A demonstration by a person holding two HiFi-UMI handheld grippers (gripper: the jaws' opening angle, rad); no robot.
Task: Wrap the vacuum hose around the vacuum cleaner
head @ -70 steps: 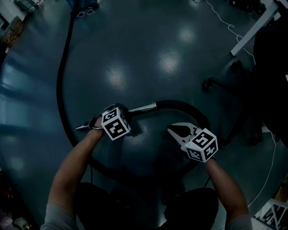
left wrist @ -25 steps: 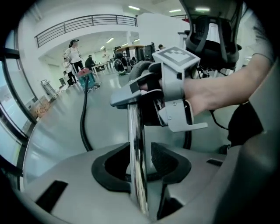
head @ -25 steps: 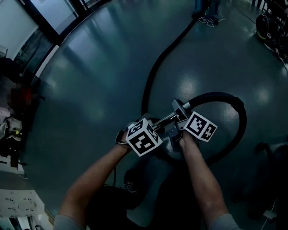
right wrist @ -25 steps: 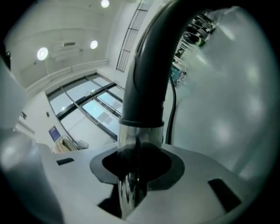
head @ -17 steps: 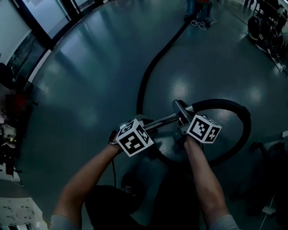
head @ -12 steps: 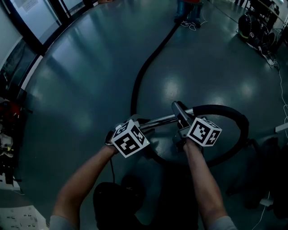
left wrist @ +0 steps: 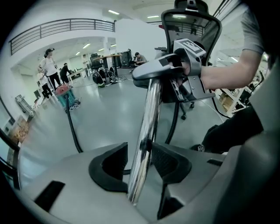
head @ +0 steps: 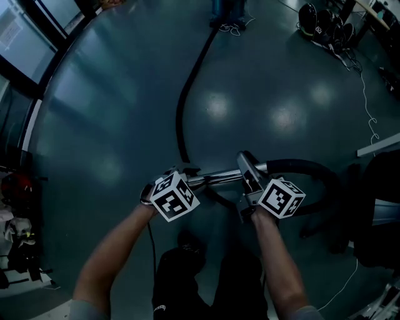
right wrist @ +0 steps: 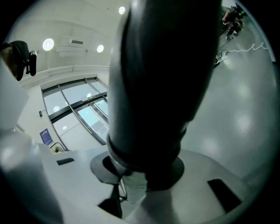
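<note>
Since a few seconds ago the right gripper has come off empty air and onto the wand, and the hose loop has drawn in flatter at the person's right. Its jaws now stand partly closed, clamped around the dark handle, which fills the right gripper view. The left gripper has its jaws about half open, pads pressed on the chrome tube.

In the head view the tube's long axis runs nearly left to right, rising slightly toward the handle. From the handle the black hose arcs out to the right and curls back toward the person. Another stretch lies on the glossy floor, running away to the vacuum cleaner at the top edge.
</note>
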